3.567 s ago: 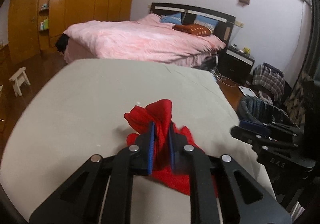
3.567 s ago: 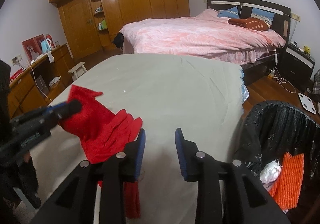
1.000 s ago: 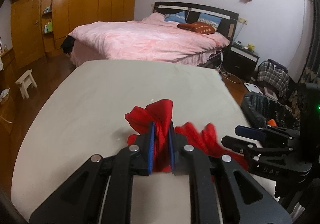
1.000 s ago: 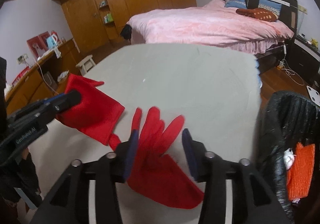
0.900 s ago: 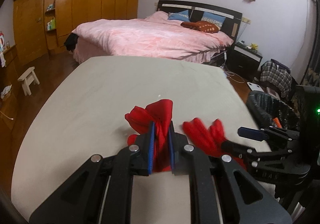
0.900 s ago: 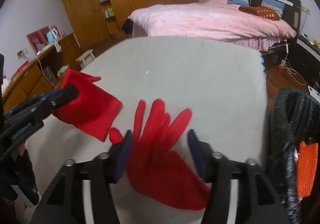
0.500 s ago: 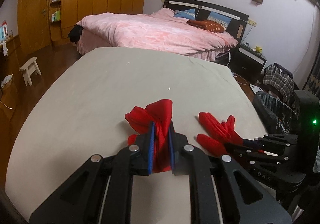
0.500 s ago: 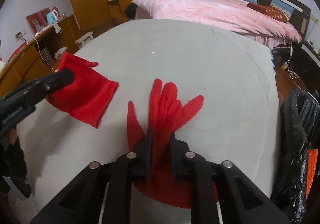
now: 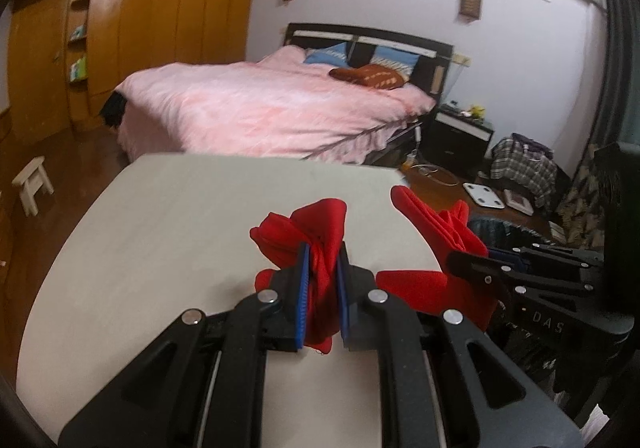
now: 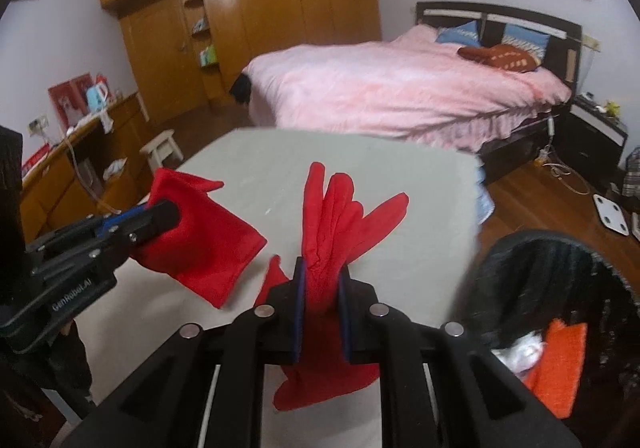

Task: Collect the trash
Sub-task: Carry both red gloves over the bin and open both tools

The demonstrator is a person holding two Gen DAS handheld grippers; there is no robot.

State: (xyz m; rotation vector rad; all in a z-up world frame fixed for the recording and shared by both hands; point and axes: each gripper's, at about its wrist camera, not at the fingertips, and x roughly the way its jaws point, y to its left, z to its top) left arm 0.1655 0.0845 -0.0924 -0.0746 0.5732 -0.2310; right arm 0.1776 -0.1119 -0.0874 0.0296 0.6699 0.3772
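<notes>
"GenRobot.AI" is showing on the left gripper [image 10: 160, 216], which is pinching one red glove [image 9: 316, 232]; the right gripper [image 10: 322, 302] is squeezing the other red glove [image 10: 340, 215]. Both are hanging over a grey-sheeted table [image 9: 160, 232], beside a black-lined bin [image 10: 560, 280], facing a pink bed [image 10: 400, 95].

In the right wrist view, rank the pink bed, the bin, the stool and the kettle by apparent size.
1. Pink bed
2. Bin, close to the camera and cut off by the frame, so its rank against the bed is unsure
3. Stool
4. Kettle
</notes>
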